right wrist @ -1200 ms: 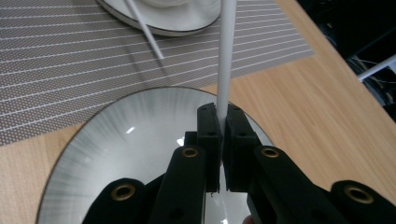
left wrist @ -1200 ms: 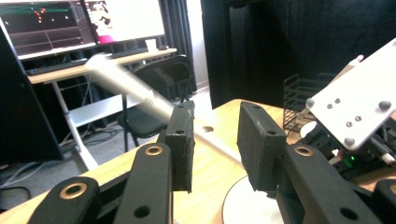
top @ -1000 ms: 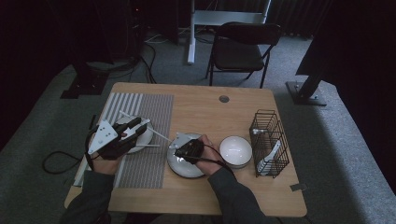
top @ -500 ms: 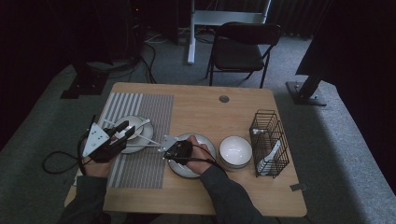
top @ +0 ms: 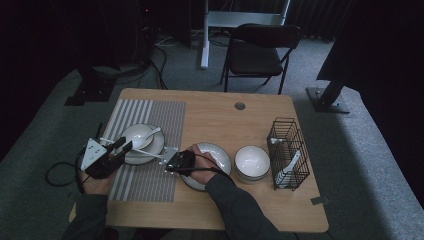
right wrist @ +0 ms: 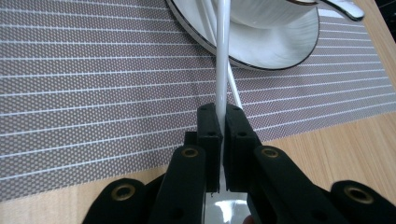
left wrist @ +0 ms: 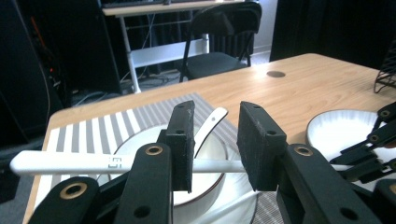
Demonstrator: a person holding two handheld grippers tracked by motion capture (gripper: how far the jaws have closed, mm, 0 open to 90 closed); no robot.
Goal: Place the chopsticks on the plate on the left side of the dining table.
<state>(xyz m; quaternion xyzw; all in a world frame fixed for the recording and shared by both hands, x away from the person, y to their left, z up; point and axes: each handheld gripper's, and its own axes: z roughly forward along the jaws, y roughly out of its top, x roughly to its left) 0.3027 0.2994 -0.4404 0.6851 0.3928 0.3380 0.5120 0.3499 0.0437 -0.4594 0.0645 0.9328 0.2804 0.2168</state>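
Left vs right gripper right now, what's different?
The right gripper is shut on a white chopstick; the left gripper stands open, its pads clear of the chopstick crossing behind them. The right gripper is over the striped placemat's edge near the plate, the left beside the bowl. Both have black jaws.

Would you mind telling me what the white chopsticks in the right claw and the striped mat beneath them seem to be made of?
The long white chopsticks look like smooth glossy plastic or melamine: an even white sheen and a small printed mark in the left gripper view. Ceramic is possible. The grey striped placemat looks like woven vinyl or similar synthetic mesh: a fine dotted weave with pale lines, matte.
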